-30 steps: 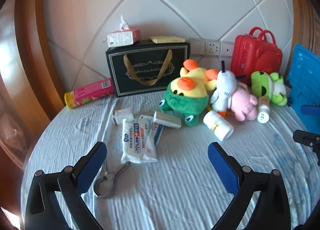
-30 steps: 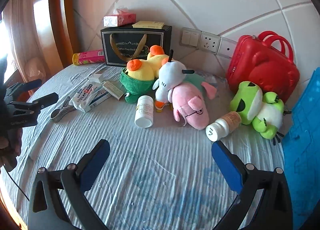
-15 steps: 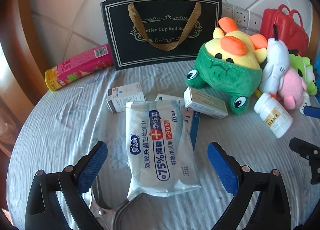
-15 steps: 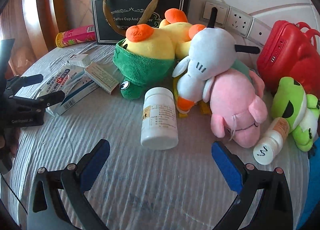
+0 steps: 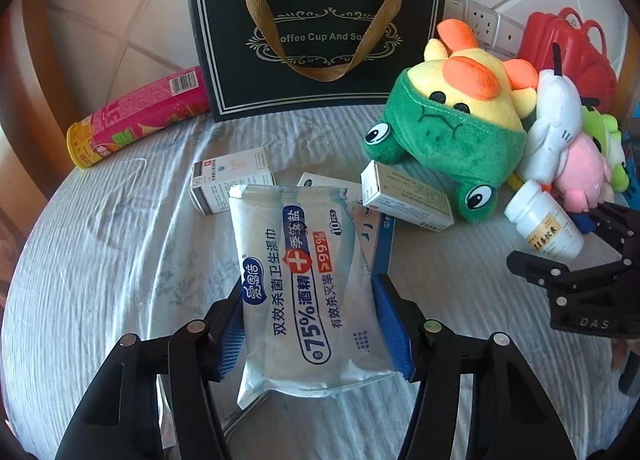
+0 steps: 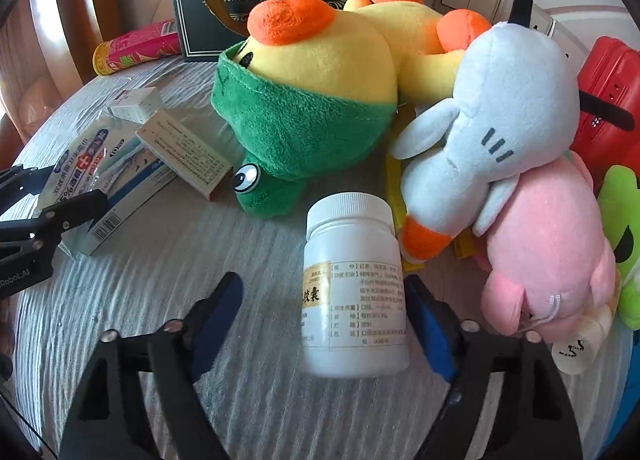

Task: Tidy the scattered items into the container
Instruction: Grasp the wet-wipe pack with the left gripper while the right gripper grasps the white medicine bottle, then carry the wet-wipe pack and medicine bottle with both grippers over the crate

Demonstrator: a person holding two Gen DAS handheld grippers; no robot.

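Observation:
My left gripper [image 5: 310,324] is shut on a pack of alcohol wet wipes [image 5: 306,280], both blue pads against its sides; the pack also shows in the right wrist view [image 6: 86,164]. My right gripper [image 6: 324,324] is open around a white pill bottle [image 6: 354,296] lying on the cloth; the right pad is against it and the left pad stands apart. The bottle also shows in the left wrist view [image 5: 544,226]. Small medicine boxes [image 5: 406,198] lie beside the wipes. A red case [image 5: 572,56] stands at the back right.
A black gift bag [image 5: 320,40] stands at the back, with a pink snack tube [image 5: 136,116] left of it. Plush toys crowd the right: a yellow-green duck [image 6: 316,100], a white one [image 6: 500,128], a pink pig [image 6: 548,252]. A second bottle [image 6: 576,348] lies by the pig.
Both grippers moved forward and down. The left one closed on the wipes pack. The right one narrowed around the white pill bottle.

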